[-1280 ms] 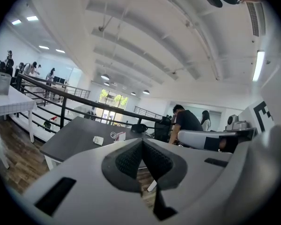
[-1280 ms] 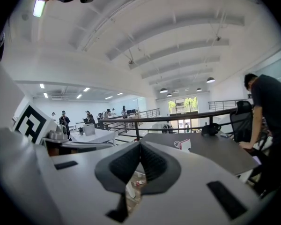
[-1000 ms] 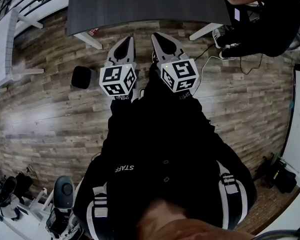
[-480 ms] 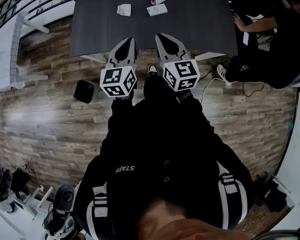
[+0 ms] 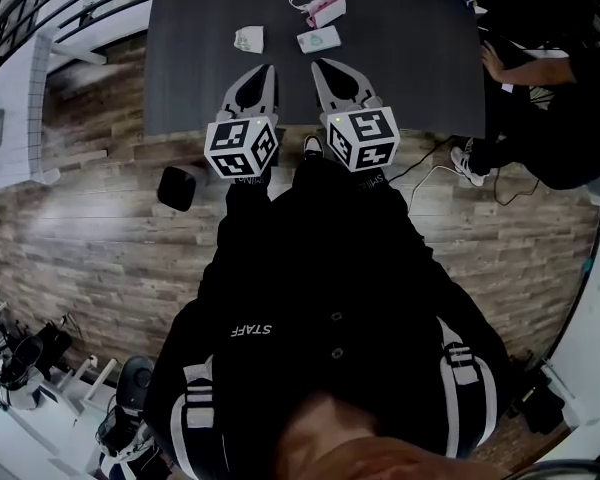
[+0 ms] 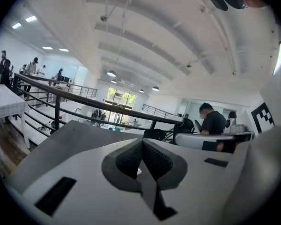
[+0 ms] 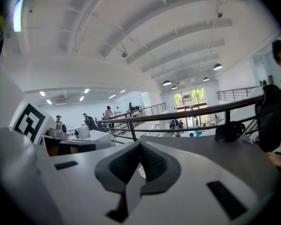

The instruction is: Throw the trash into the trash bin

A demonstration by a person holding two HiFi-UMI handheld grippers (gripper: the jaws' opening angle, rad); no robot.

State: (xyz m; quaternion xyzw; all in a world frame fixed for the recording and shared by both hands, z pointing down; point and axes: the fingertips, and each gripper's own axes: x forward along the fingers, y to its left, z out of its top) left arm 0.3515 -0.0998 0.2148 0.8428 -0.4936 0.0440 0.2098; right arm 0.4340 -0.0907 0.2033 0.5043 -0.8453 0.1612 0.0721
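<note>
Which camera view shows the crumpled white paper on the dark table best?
The head view: the crumpled white paper lies plainly on the dark table, ahead of the left gripper. Both gripper views skim the tabletop; their own jaws block it, leaving only a white sliver too small to identify.

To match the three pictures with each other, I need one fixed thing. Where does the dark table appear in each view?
Head view: the dark table fills the top centre.
Left gripper view: its grey top shows at the lower left, behind the jaws.
Right gripper view: its top shows at the centre right, behind the jaws.
Shared landmark: the black railing beyond the table.
</note>
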